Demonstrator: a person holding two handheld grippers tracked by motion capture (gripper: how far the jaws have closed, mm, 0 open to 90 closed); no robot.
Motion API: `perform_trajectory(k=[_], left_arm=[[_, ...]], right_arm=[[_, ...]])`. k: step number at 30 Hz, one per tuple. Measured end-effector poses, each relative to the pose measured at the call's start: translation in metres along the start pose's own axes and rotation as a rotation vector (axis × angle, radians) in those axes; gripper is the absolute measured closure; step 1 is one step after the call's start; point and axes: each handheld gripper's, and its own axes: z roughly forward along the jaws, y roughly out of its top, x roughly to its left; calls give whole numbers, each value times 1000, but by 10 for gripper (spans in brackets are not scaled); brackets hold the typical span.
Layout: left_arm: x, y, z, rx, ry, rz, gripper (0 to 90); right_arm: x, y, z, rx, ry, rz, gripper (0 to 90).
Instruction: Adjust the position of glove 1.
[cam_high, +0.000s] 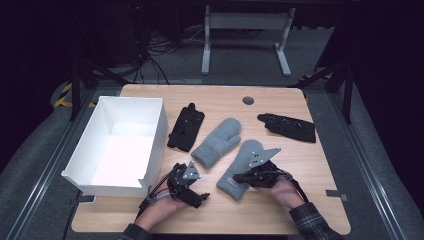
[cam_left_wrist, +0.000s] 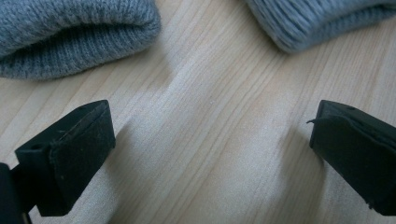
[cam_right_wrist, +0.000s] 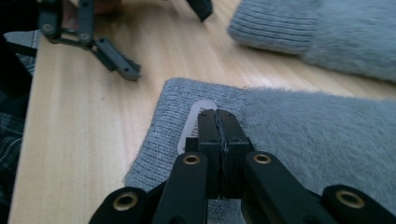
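Grey fuzzy mitten (cam_high: 243, 167) lay near the table's (cam_high: 310, 165) front edge, cuff toward me. My right gripper (cam_right_wrist: 218, 122) rested on that cuff, jaws closed together over its white label (cam_right_wrist: 198, 122); whether they pinched fabric I couldn't tell. My left gripper (cam_left_wrist: 210, 154) was wide open over bare wood, beside the second grey mitten (cam_high: 216, 142).

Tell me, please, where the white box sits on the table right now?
In the high view the white box stands at the table's left edge, beside a black glove and beyond the left gripper.
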Motion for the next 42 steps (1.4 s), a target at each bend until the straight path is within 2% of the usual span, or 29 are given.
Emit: perform_trajectory(k=[5,8,13,14,16,20,23,27,28,32,36,40,42], left_arm=[[0,0,0,0,0,0,4],[0,0,0,0,0,0,4],[0,0,0,-1,-2,0,3],[0,0,0,-1,-3,0,2],[0,0,0,-2,-4,-1,2],[0,0,0,-2,-5,-1,2],[0,0,0,-2,-5,0,2],[0,0,0,-2,-5,0,2],[0,0,0,-2,-5,-1,2],[0,0,0,-2,-5,-1,2],[0,0,0,-2,-5,0,2],[0,0,0,1,-4,1,2],[0,0,-1,9,-3,3,4]], right_arm=[[11,3,5,11,26,-27,900],[15,5,4,3,26,-38,900],[9,2,-12,-37,-11,-20,900],[3,-5,-23,-52,-44,11,900],[1,-7,-27,-57,-53,19,898],[-9,-22,-45,-67,-120,67,774],[-17,-35,-56,-67,-173,110,649],[-22,-55,-65,-37,-242,168,500],[-23,-58,-67,-30,-255,173,476],[-22,-75,-74,-19,-354,178,335],[-21,-90,-81,-33,-441,194,237],[-22,-101,-83,-18,-457,230,186],[-24,-105,-82,-1,-494,251,158]])
